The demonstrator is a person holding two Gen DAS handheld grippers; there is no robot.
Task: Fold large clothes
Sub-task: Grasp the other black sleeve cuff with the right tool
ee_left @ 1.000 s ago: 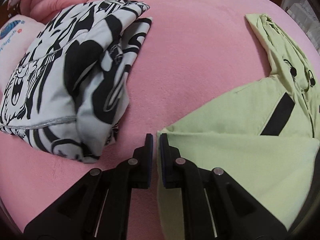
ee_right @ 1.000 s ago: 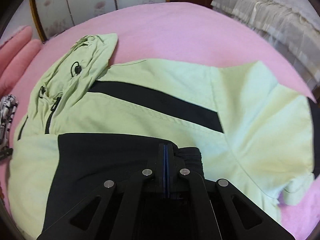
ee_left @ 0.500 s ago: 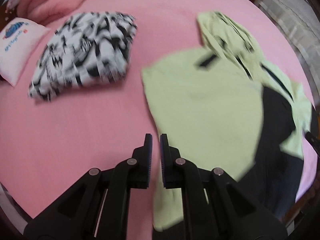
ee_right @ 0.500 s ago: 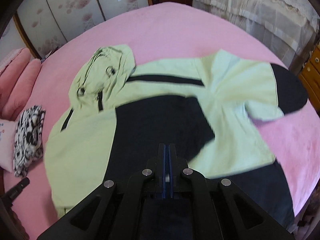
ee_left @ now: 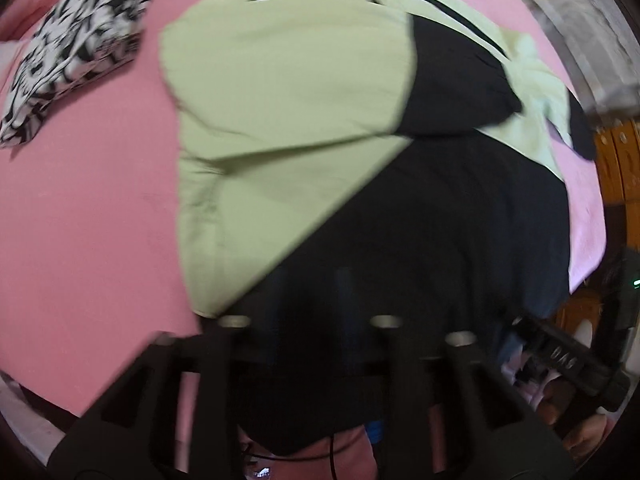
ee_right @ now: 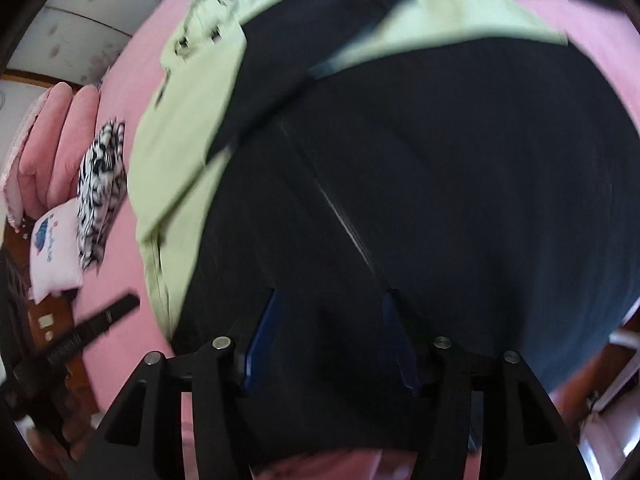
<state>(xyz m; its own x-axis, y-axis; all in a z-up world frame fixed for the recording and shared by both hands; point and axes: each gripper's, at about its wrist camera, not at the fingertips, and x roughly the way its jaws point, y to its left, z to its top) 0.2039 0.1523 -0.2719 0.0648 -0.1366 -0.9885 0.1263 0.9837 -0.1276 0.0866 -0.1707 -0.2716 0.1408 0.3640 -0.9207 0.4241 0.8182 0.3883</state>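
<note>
Pillow [ee_right: 54, 248] only in right view; jacket [ee_left: 280, 92] in both.

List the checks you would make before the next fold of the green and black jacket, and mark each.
1. Right claw open, holding nothing: ok.
2. Left claw open: ok, though blurred.
3. Jacket lying on the pink bed: ok.
4. Sleeve with black cuff tucked in: not ok, it sticks out sideways.
5. Patterned garment apart from the jacket: ok.
6. Black part smooth: cannot tell, blurred.
</note>
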